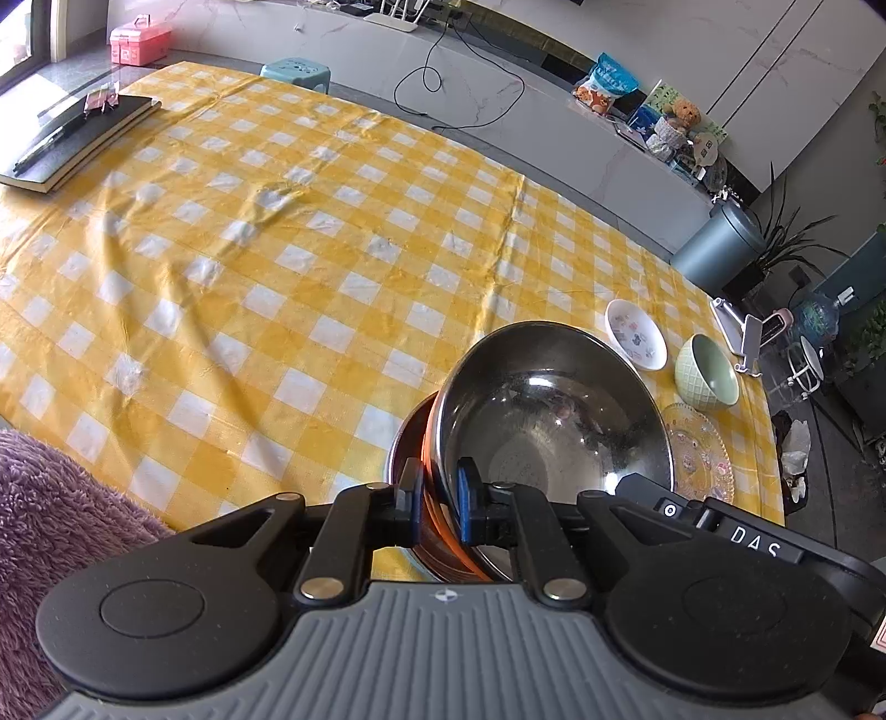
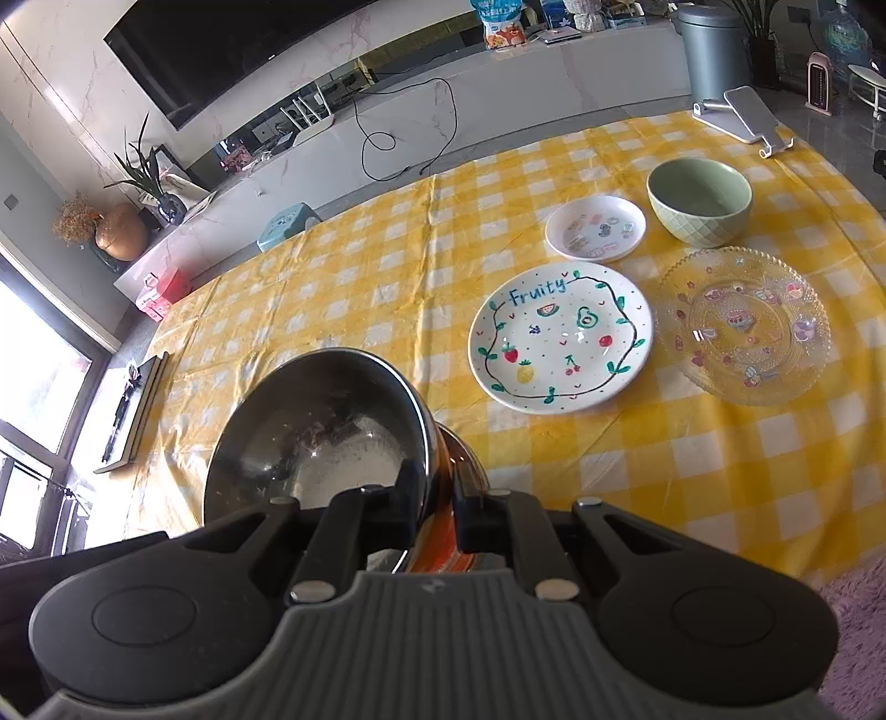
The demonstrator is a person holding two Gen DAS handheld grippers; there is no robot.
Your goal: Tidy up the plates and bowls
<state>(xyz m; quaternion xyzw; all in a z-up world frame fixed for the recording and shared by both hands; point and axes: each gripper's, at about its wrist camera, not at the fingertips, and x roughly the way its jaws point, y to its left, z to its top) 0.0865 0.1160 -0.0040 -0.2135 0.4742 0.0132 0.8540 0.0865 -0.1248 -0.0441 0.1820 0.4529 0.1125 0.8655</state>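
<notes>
yellow tablecloth [image 1: 277, 249] broadly bare beyond steel bowl [image 1: 554, 410].

You had the table under a yellow-and-white checked cloth [image 1: 288, 232], daylight coming in through the windows [image 2: 33, 376] at one side. Behind it ran a long pale marble-look cabinet [image 2: 498, 99] with a dark television [image 2: 221, 50] on the wall above. A small blue stool [image 1: 296, 71] and a grey-blue bin [image 1: 717, 243] stood nearby on the floor.

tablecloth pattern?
Yellow-and-white checked tablecloth; clearest in the left wrist view.
</notes>
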